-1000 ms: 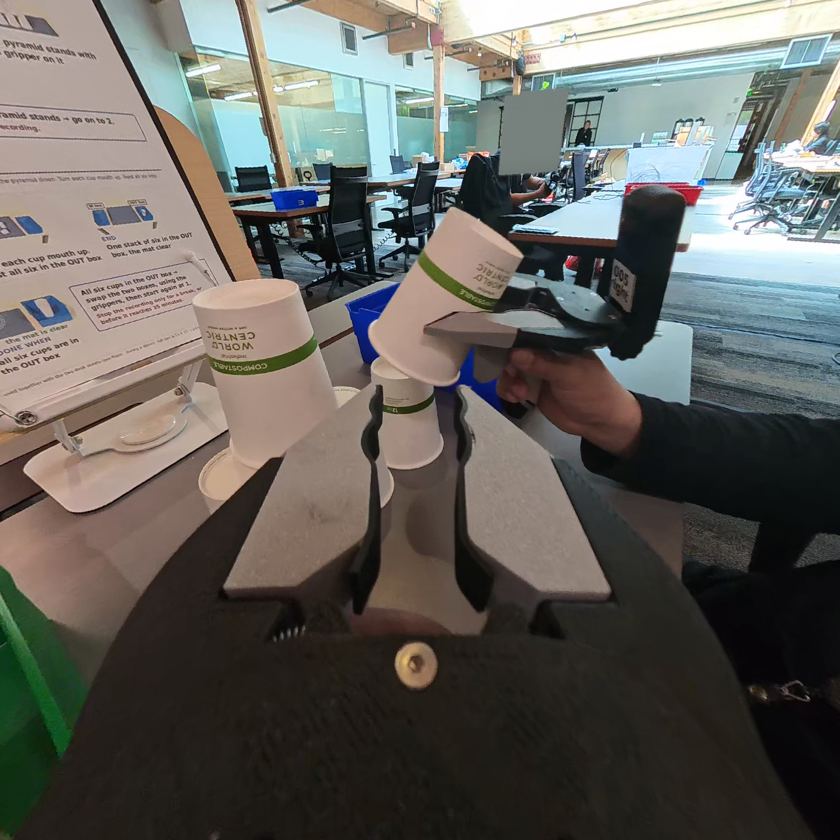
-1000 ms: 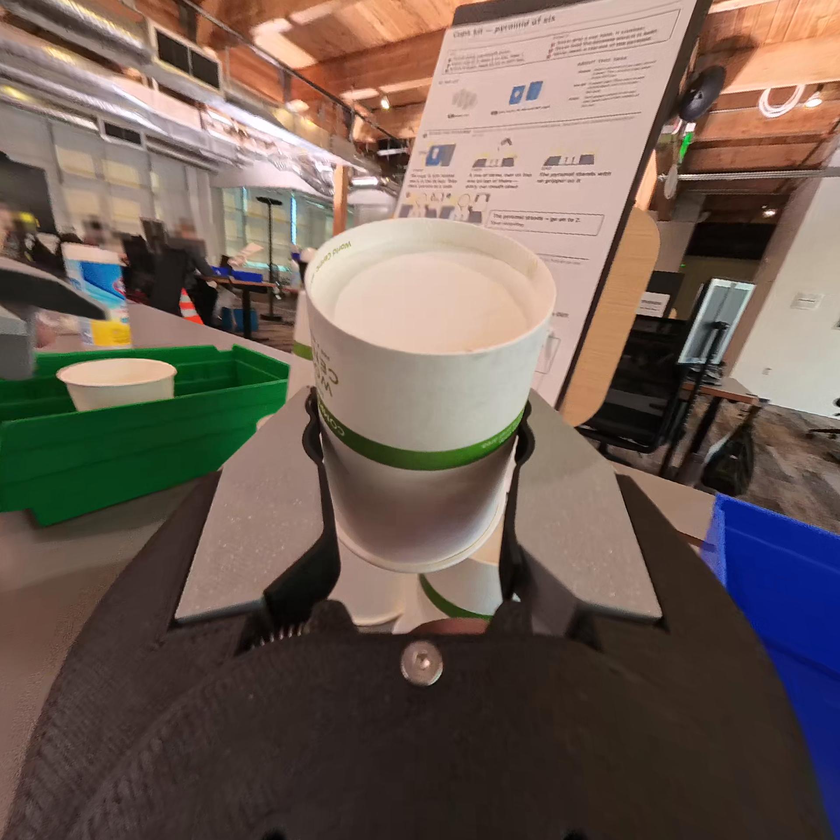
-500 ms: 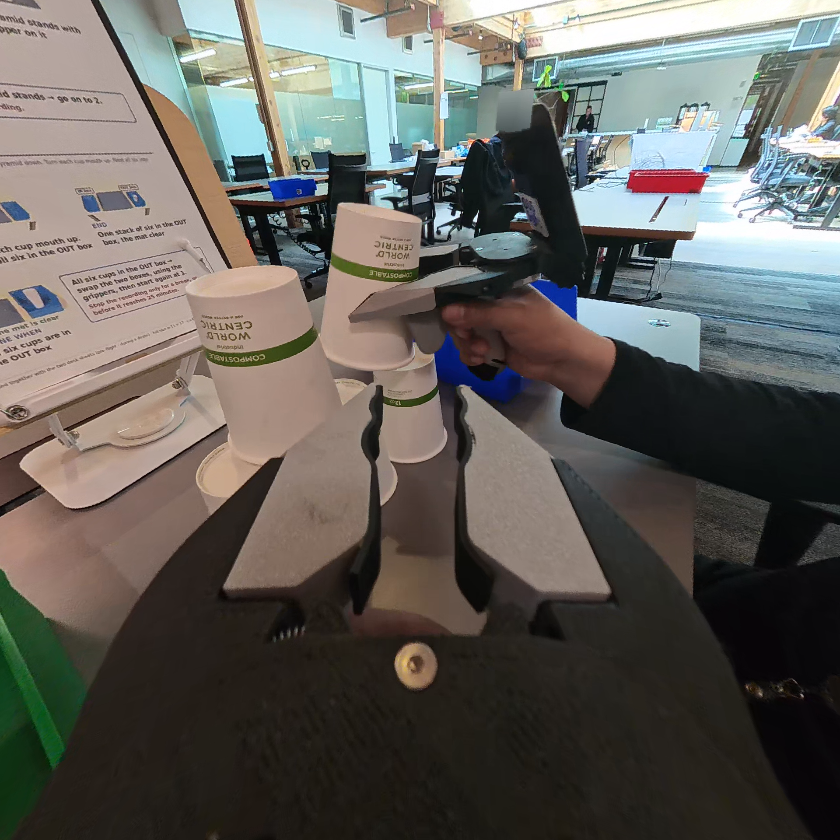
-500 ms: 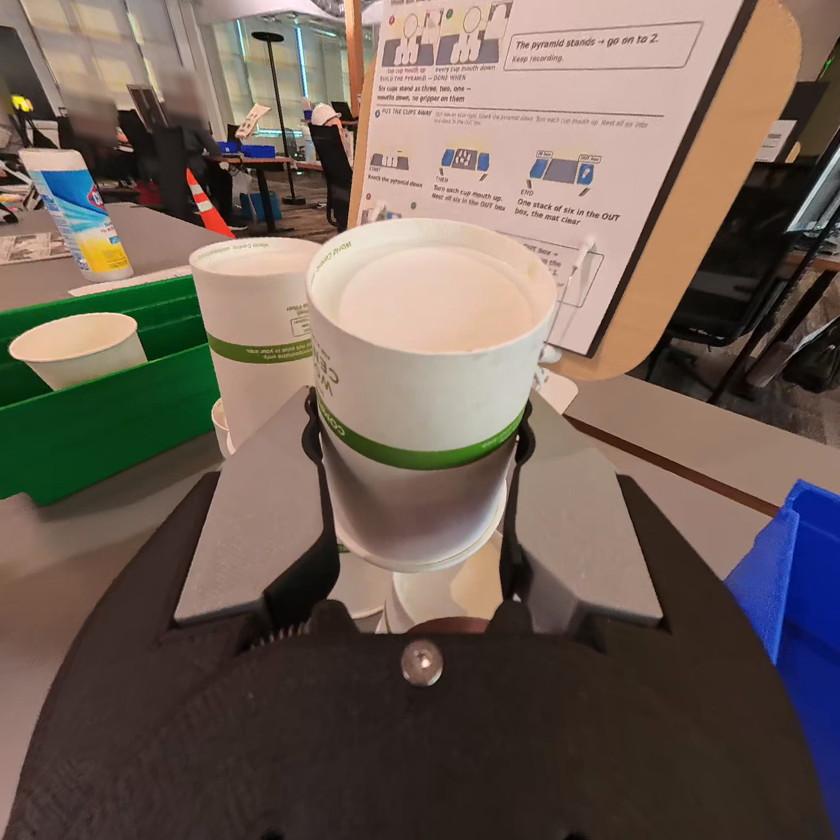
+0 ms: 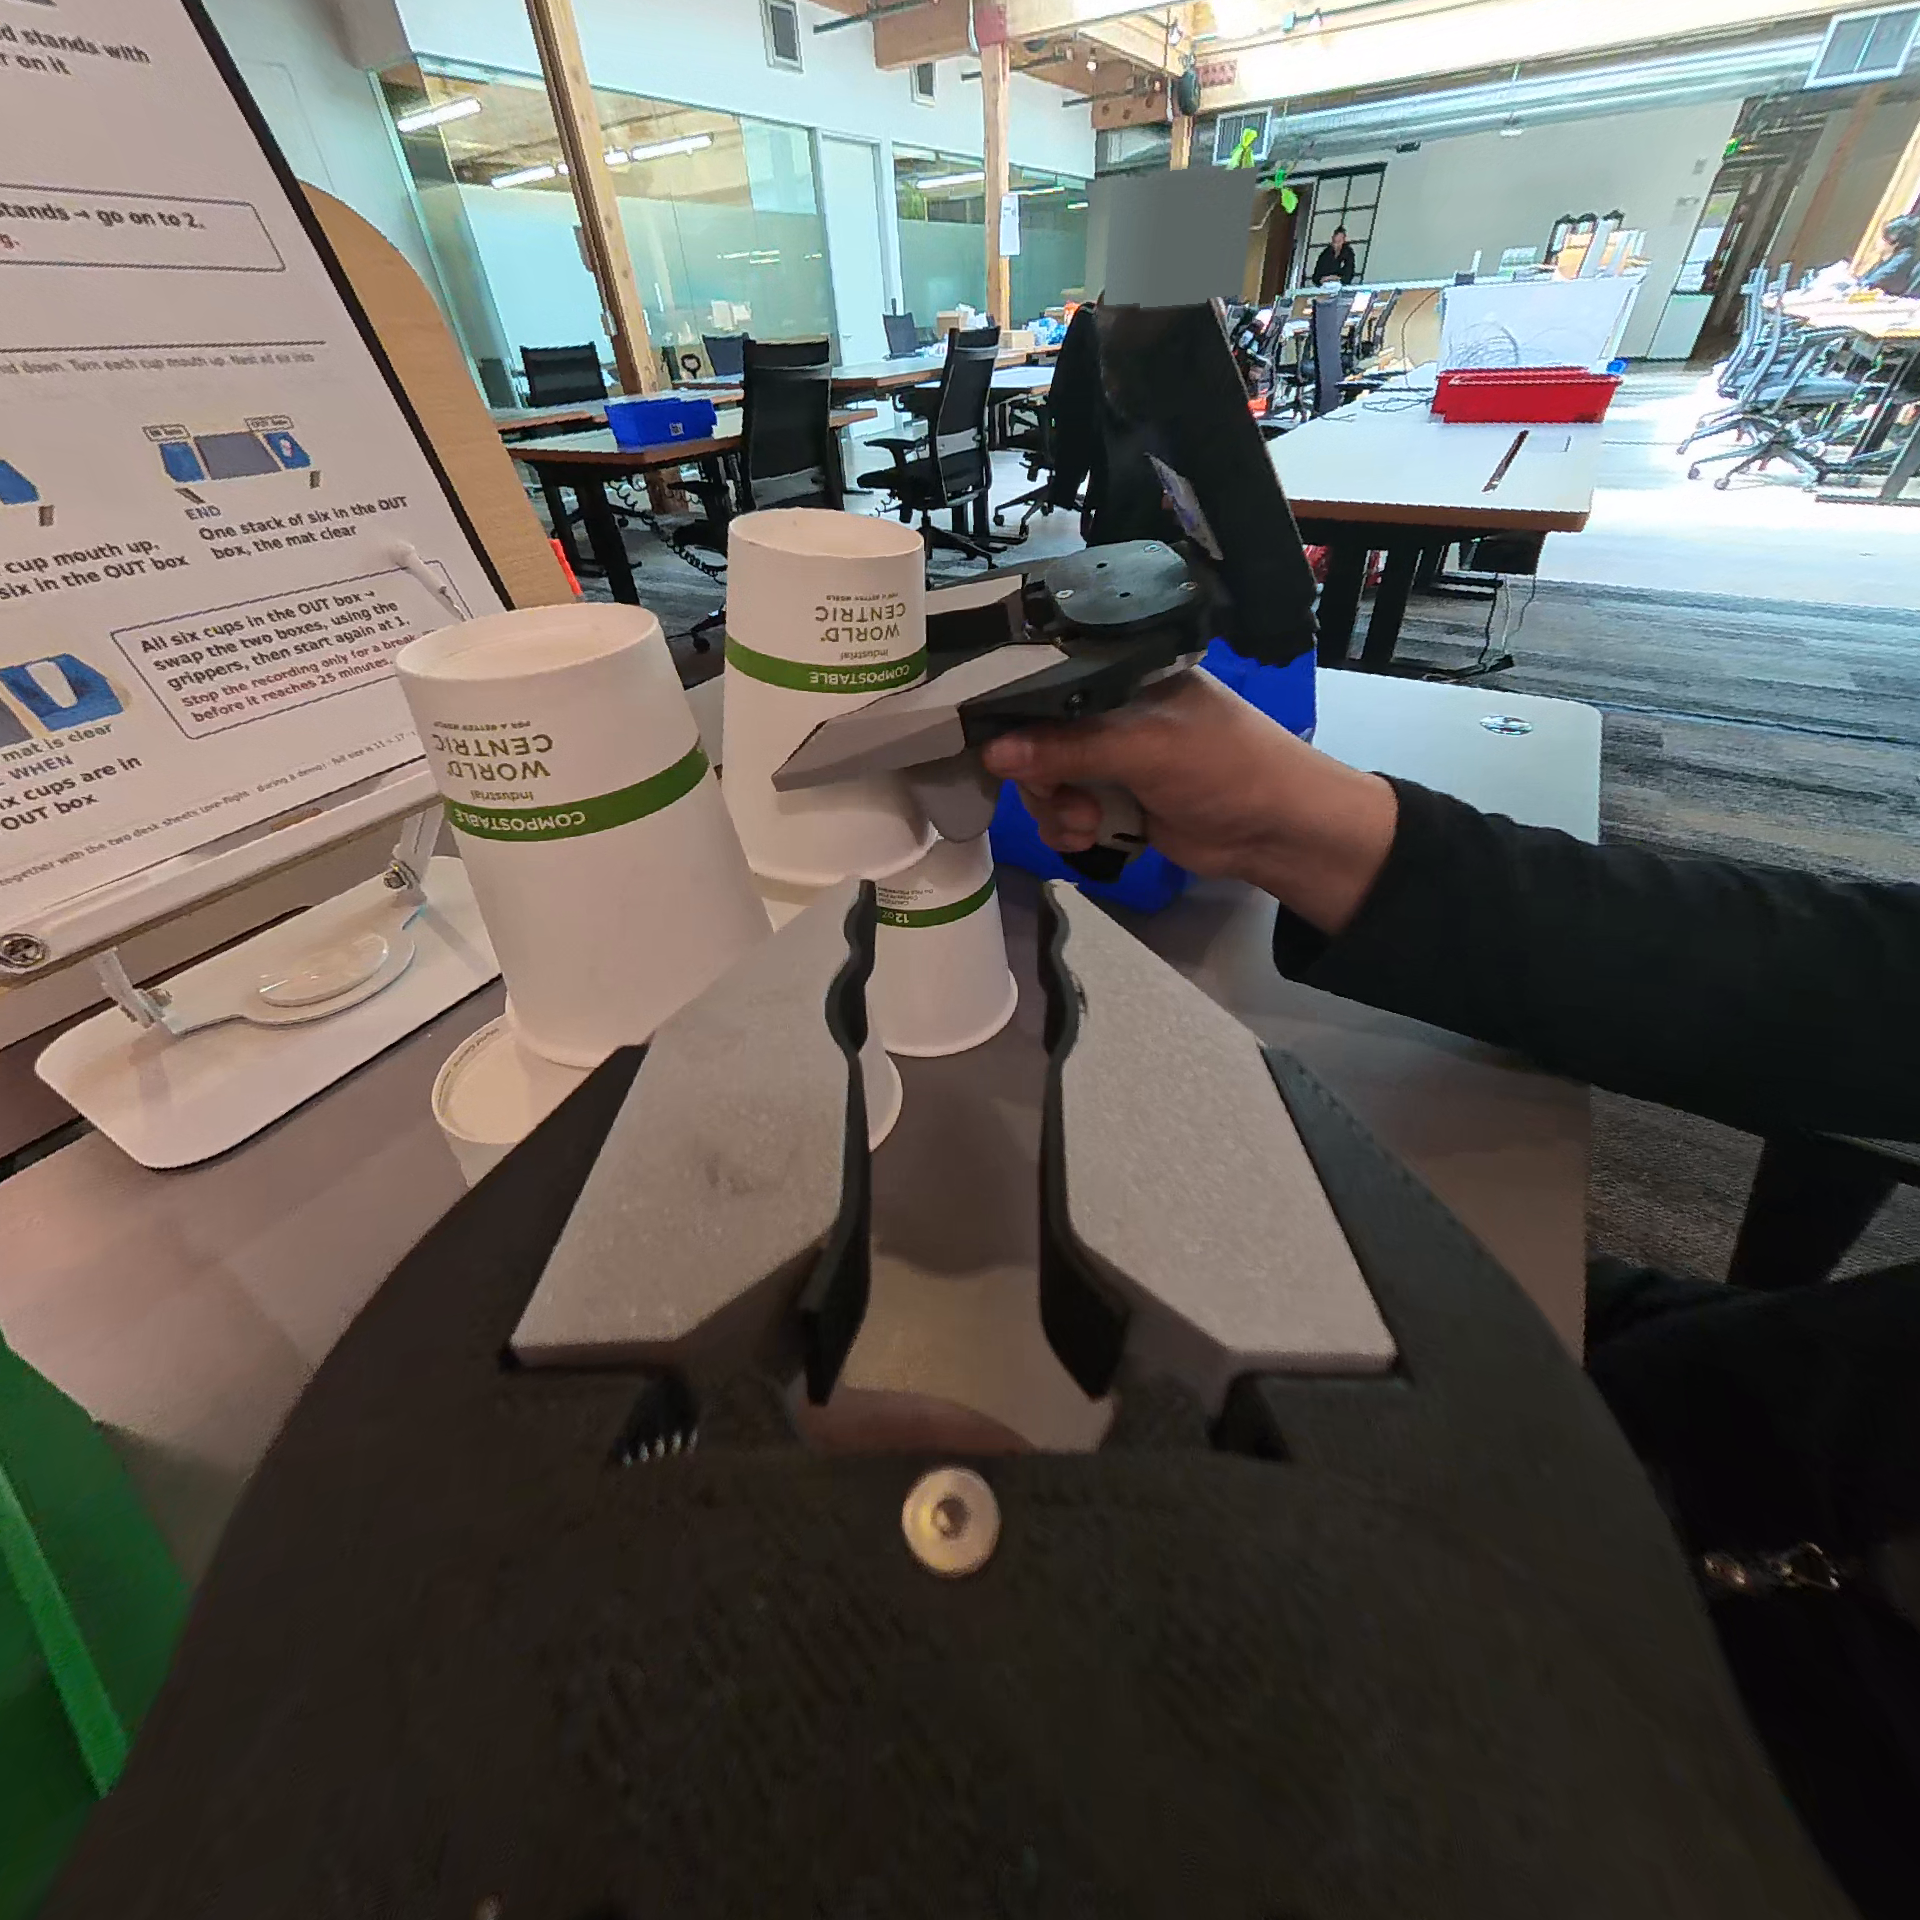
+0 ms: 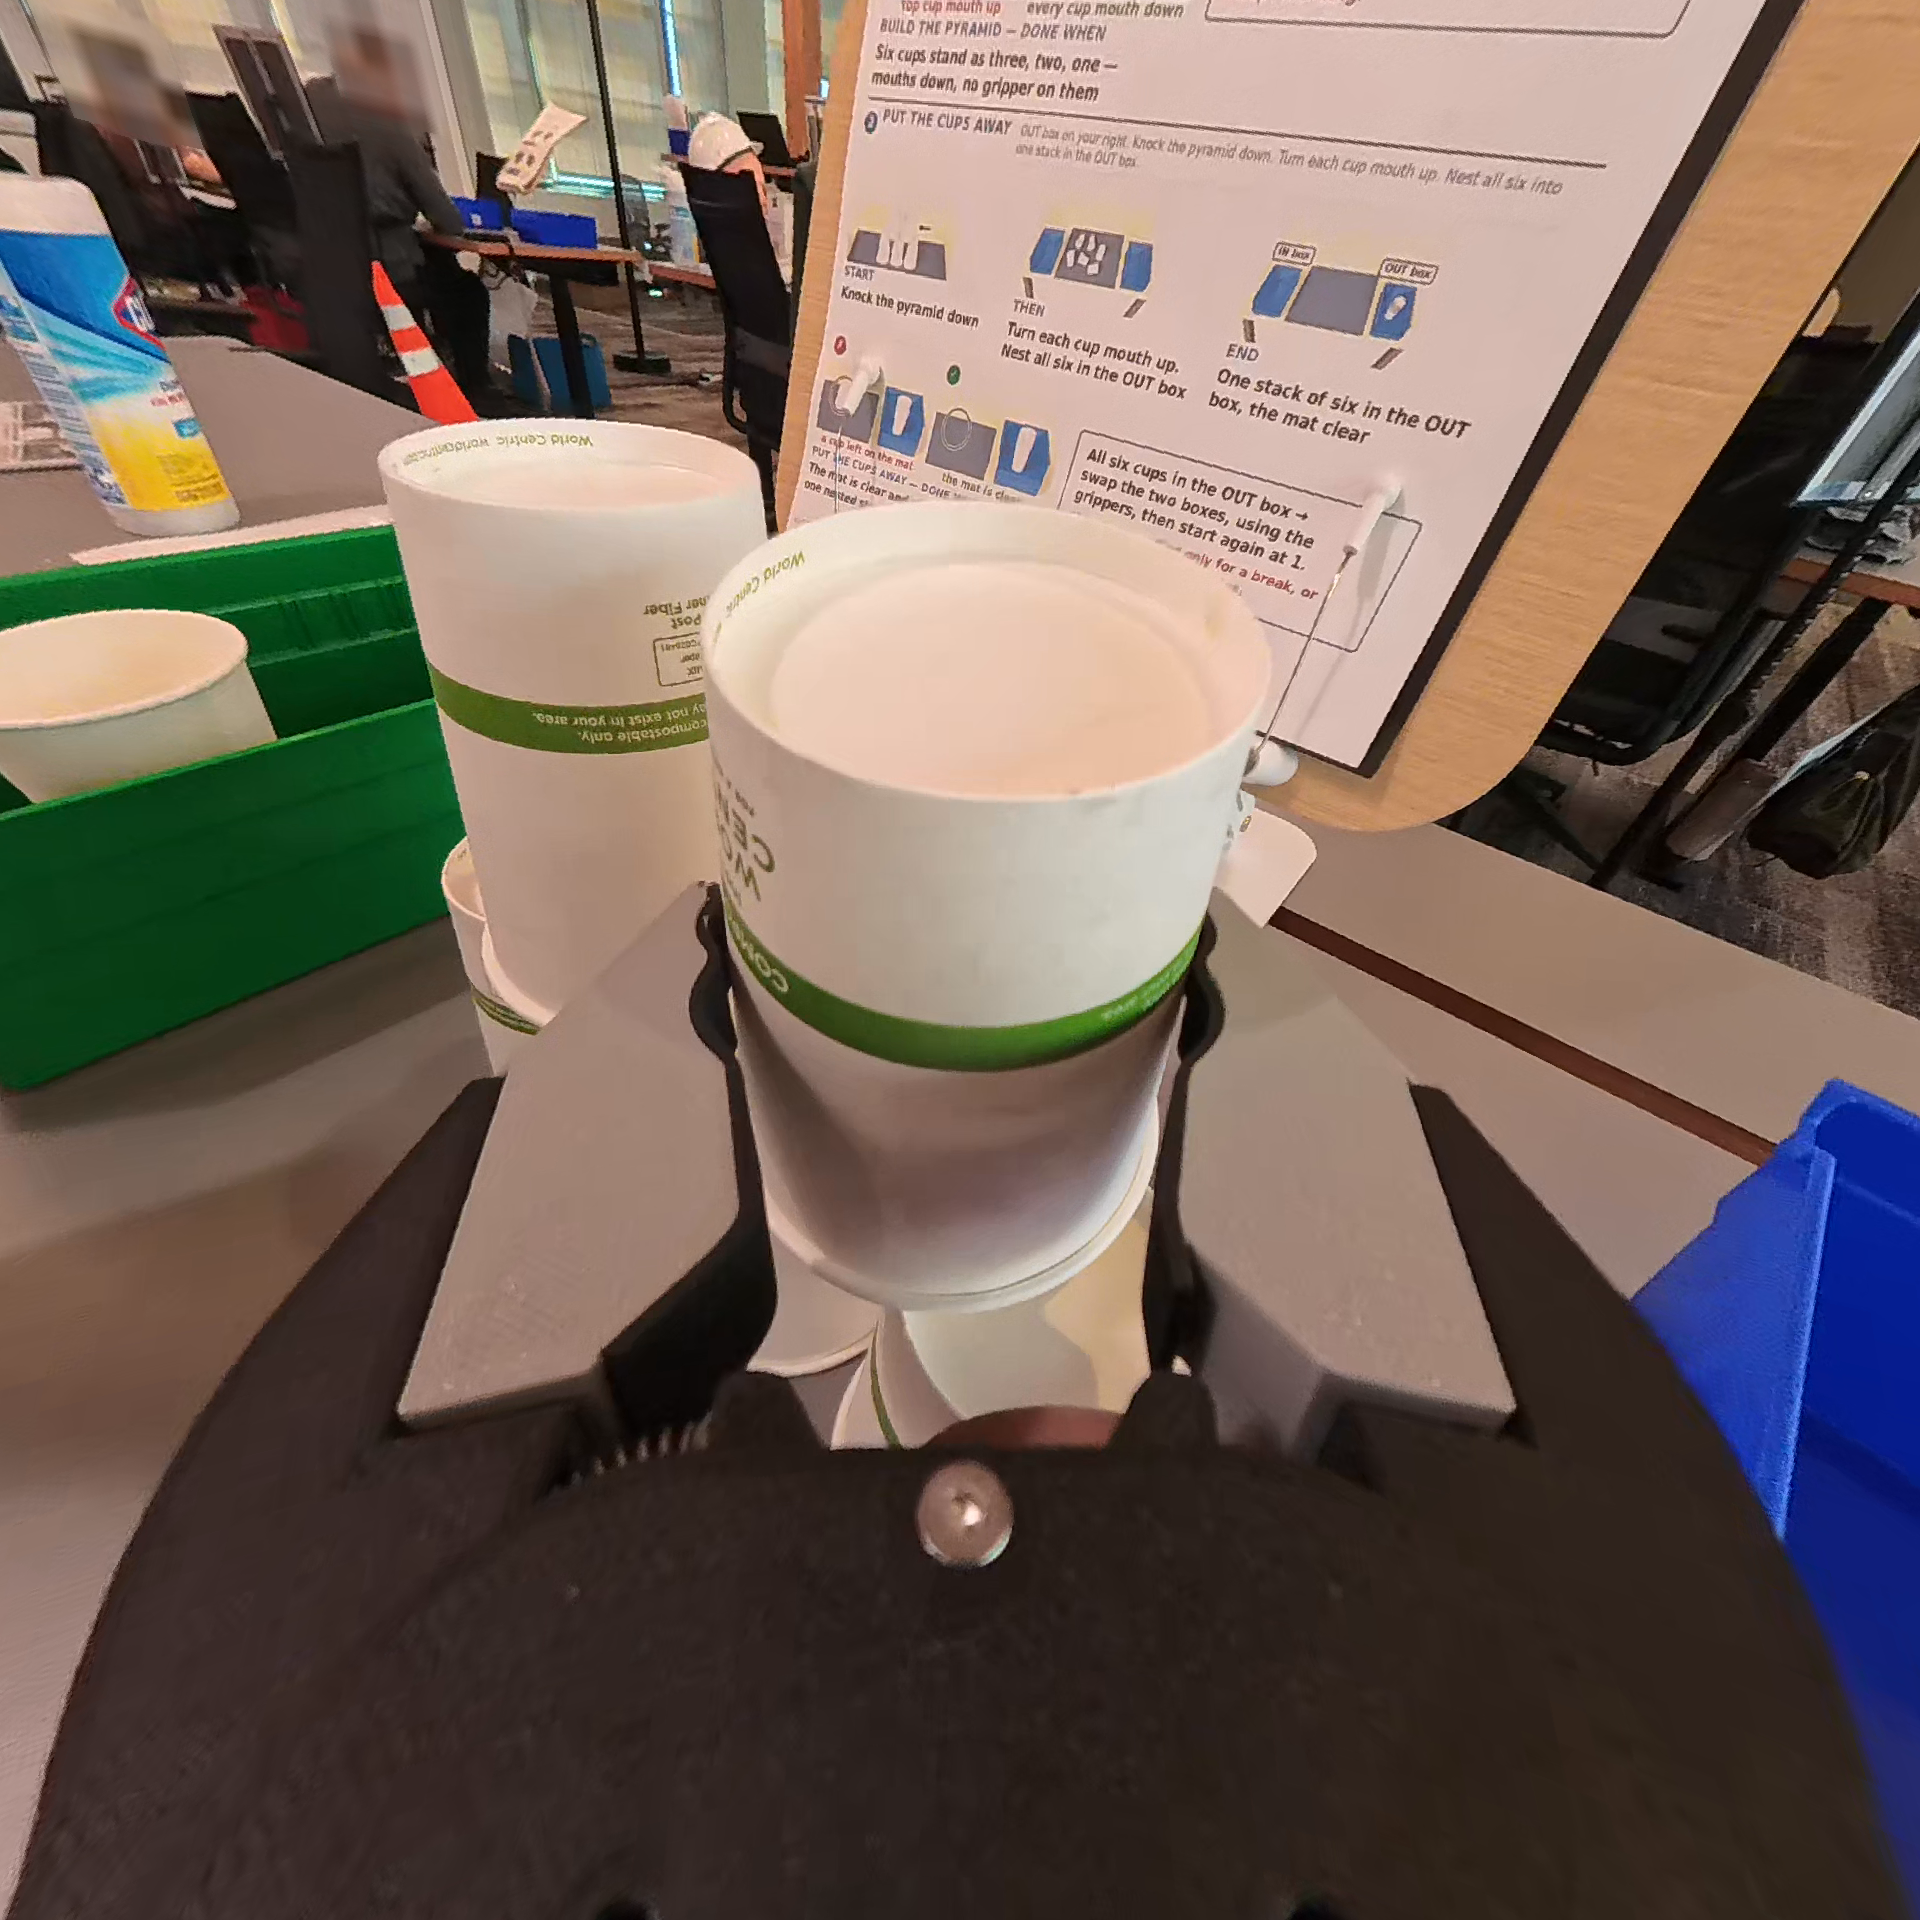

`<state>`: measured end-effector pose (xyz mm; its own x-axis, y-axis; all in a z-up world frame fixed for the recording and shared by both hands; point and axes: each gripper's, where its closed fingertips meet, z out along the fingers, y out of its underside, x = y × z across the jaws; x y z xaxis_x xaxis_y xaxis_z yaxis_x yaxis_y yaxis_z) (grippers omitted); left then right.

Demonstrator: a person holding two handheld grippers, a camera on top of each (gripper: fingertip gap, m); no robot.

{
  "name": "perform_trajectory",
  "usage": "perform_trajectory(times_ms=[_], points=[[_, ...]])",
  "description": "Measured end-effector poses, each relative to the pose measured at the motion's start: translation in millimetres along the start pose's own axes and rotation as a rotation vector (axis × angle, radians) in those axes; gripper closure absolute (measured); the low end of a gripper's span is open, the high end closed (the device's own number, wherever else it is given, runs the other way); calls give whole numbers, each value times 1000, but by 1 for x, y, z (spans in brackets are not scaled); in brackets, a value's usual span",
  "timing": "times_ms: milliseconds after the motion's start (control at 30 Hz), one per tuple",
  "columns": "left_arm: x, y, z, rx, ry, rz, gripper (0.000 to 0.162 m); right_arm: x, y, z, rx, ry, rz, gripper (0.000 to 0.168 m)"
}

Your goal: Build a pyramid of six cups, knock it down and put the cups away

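An upside-down white paper cup with a green band (image 6: 966, 904) is held between the fingers of the right gripper (image 6: 961, 1039), which are closed against its sides just below the band; its closed bottom faces up. In the left wrist view the same held cup (image 5: 826, 686) is seen raised above the bottom row, directly over an inverted cup (image 5: 940, 966) that stands on the grey table (image 5: 239, 1278), with the holding hand (image 5: 1195, 790) and a dark sleeve behind it. Whether the held cup's rim touches the cup below cannot be told.

A second-tier cup (image 5: 582, 831), also mouth down, is set on the bottom row to the left of the held one, near it; in the right wrist view it (image 6: 577, 707) is seen just left of the held cup. The rim of a bottom-row cup (image 5: 488, 1091) shows beneath it.

The left gripper (image 5: 945, 1039) is held low in front of the cups with its fingers apart by a narrow gap, and nothing is gripped between them.

One further cup (image 6: 125, 696) is seen mouth up inside the green bin (image 6: 218, 862) at the left. A blue bin (image 6: 1808, 1299) lies at the right edge of the table. An instruction board (image 6: 1247, 312) on a stand is set behind the cups, and a wipes canister (image 6: 94, 353) is seen beyond the green bin
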<state>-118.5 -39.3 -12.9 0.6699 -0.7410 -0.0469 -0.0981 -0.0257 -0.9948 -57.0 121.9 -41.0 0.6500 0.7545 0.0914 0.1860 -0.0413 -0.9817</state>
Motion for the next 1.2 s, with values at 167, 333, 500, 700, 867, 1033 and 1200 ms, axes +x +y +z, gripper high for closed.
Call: perform_trajectory(times_ms=[167, 333, 500, 700, 867, 1033, 1200], points=[[1, 0, 2, -1, 5, 3, 134, 3, 7, 4, -42, 7, 15, 83], [2, 1, 4, -7, 9, 3, 134, 4, 6, 5, -26, 6, 31, 83], [3, 3, 5, -13, 9, 10, 134, 3, 4, 3, -5, 24, 3, 82], [-1, 0, 1, -1, 1, 6, 134, 1, -5, -5, 61, 36, 3, 65], [-4, -6, -7, 18, -16, 14, 134, 12, -23, -29, 193, 128, 1, 53], [-23, -14, -22, 47, -100, 6, 133, 29, -61, -78, 486, 252, 6, 63], [-65, -24, -61, 72, -317, 15, 124, 31, -79, -114, 661, 318, -13, 79]])
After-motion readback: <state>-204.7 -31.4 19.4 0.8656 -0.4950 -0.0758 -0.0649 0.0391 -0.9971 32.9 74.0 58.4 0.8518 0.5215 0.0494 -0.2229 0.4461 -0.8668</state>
